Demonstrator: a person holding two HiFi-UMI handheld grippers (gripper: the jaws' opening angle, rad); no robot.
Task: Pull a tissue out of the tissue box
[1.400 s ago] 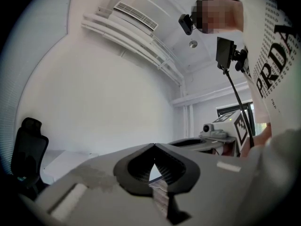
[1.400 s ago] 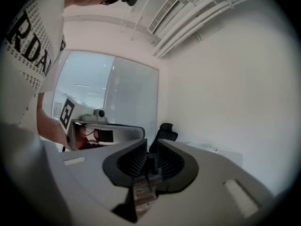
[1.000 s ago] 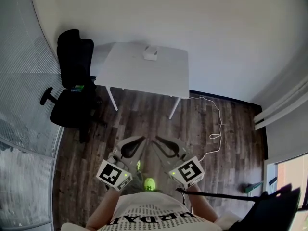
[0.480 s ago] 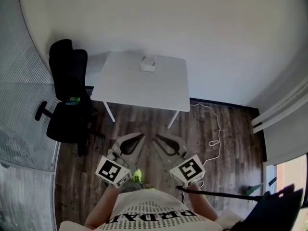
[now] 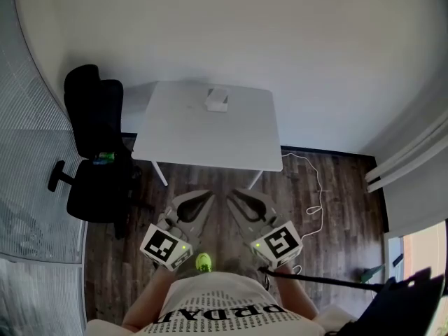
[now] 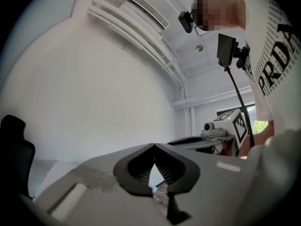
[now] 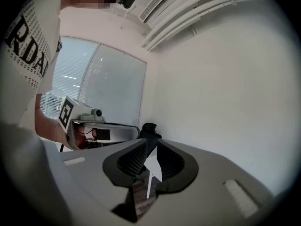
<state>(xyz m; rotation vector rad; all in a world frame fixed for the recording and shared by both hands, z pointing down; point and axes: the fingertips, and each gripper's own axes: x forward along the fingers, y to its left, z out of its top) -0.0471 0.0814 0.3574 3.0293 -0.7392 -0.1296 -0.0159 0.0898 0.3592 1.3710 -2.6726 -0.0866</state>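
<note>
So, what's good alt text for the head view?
From above: a person holds a left gripper and right gripper over a dark wood floor, facing a white table with a tissue box; a black chair stands left.

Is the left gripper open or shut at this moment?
Shut. In the left gripper view, the jaw tips of the left gripper meet, and nothing is between them.

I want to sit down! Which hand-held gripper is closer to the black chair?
Left. In the head view the left hand-held gripper sits to the right of the chair; the right hand-held gripper sits farther right, past the left one.
</note>
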